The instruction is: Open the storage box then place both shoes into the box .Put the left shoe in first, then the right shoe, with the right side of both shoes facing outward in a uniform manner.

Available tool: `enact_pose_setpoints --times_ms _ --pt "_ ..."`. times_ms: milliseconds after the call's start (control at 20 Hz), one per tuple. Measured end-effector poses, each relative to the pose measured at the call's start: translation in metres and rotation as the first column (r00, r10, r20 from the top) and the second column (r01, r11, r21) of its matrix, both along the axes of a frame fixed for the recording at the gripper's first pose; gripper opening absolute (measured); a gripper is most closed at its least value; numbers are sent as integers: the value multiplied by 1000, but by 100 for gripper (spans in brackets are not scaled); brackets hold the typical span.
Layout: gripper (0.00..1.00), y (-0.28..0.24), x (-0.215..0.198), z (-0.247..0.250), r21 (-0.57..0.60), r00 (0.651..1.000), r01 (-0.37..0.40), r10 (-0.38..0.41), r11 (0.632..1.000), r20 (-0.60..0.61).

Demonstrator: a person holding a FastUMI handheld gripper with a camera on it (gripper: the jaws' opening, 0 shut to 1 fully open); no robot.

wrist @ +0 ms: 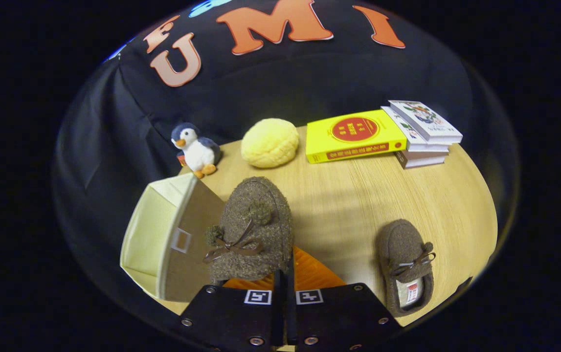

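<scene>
My gripper (284, 274) is shut on a brown fuzzy shoe (253, 230) with pompoms and a bow. The shoe hangs above the wooden table (348, 195), toe pointing away from me. Just to its left stands the storage box (163, 239), cream inside and brown outside, with its opening turned to the left. A second matching brown shoe (406, 266) lies flat on the table to the right of the fingers, its opening toward me.
Beyond the held shoe, a penguin plush (196, 149) and a yellow round cushion (269, 142) sit at the table's far edge. A yellow book (353, 136) and a stack of books (424, 134) lie at the far right.
</scene>
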State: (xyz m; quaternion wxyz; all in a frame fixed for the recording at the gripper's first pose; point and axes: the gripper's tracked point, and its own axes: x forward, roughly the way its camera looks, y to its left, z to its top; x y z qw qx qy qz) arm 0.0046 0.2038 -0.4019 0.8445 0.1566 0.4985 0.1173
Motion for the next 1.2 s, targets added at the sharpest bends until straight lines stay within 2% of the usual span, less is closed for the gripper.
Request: enact_pose_setpoints --times_ms 200,500,900,1200 --pt "4 38 18 57 10 998 -39 39 999 53" --pt "4 119 26 92 49 993 -107 104 993 59" --pt "4 207 7 63 20 991 -126 127 992 -46" --pt "4 231 -5 25 -10 983 -89 86 996 -160"
